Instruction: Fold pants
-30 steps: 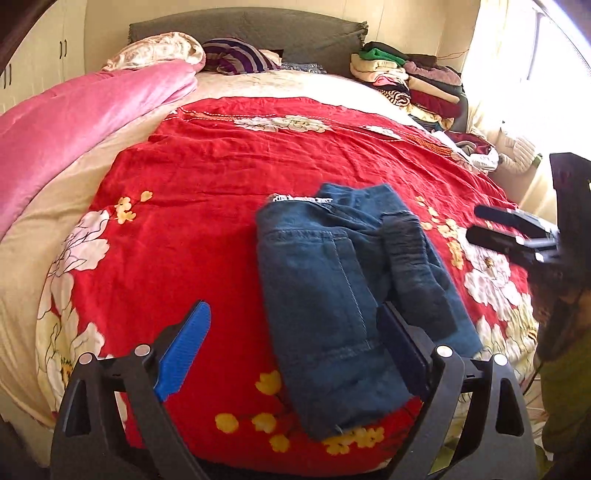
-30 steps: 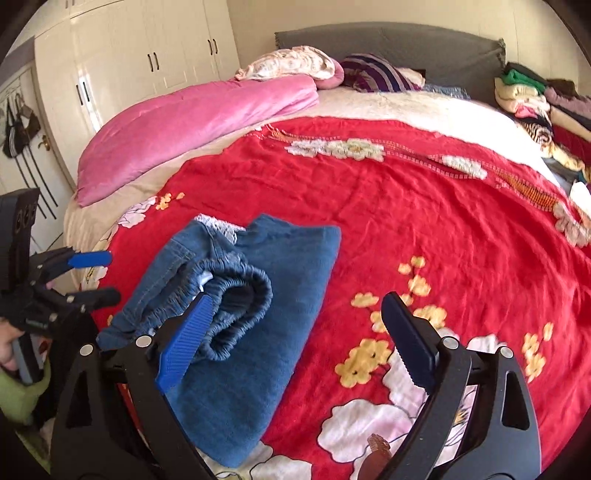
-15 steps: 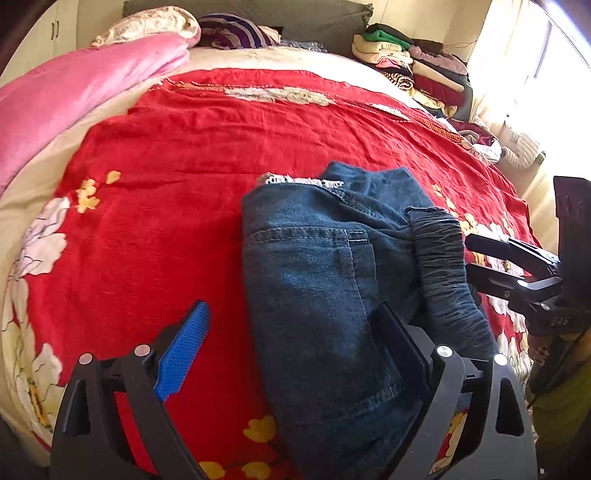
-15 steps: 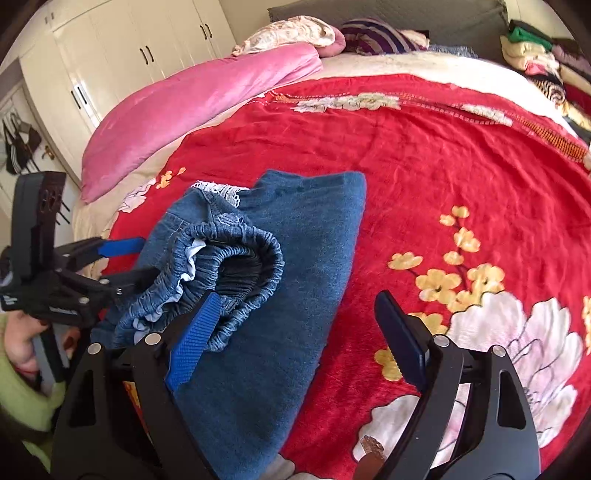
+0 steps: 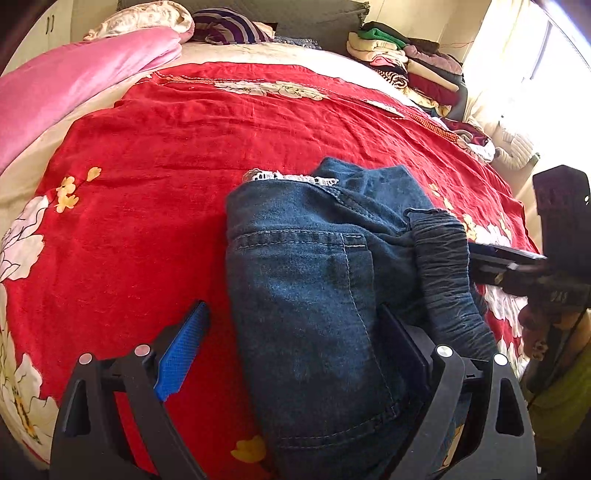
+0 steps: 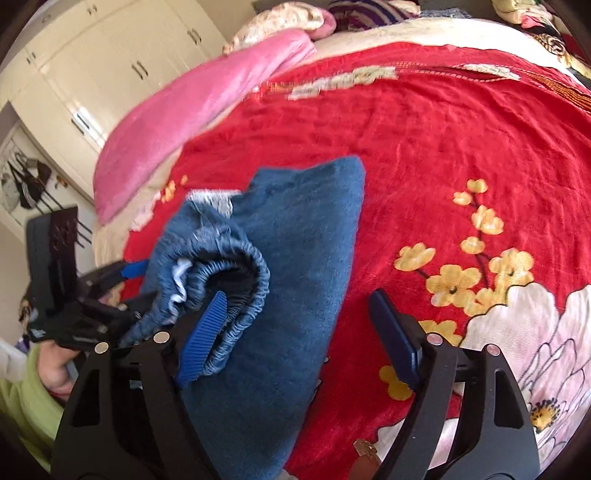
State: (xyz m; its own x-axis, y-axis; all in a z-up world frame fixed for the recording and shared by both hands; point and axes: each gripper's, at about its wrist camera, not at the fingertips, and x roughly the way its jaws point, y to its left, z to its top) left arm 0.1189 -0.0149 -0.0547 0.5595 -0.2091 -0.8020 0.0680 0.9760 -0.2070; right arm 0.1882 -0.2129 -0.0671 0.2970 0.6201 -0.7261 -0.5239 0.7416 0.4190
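Observation:
Blue denim pants (image 5: 317, 295) lie folded in a thick bundle on the red flowered bedspread (image 5: 184, 147), elastic waistband (image 5: 447, 266) on top at the right. My left gripper (image 5: 291, 343) is open, its jaws on either side of the bundle's left half. In the right wrist view the pants (image 6: 295, 277) fill the lower left. My right gripper (image 6: 299, 332) is open, its blue left finger (image 6: 203, 332) touching the gathered waistband (image 6: 229, 273). Each gripper shows in the other's view, the right one (image 5: 491, 258) at the waistband's edge, the left one (image 6: 122, 280) beside the bundle.
A pink quilt (image 5: 66, 85) lies along the bed's left side. Pillows (image 5: 147, 18) sit at the grey headboard. A stack of folded clothes (image 5: 406, 66) is at the far right corner. White wardrobes (image 6: 92, 81) stand beyond the bed's left edge.
Both grippers have moved forward and closer onto the pants. The right gripper's left finger now reaches the waistband. Both stay open.

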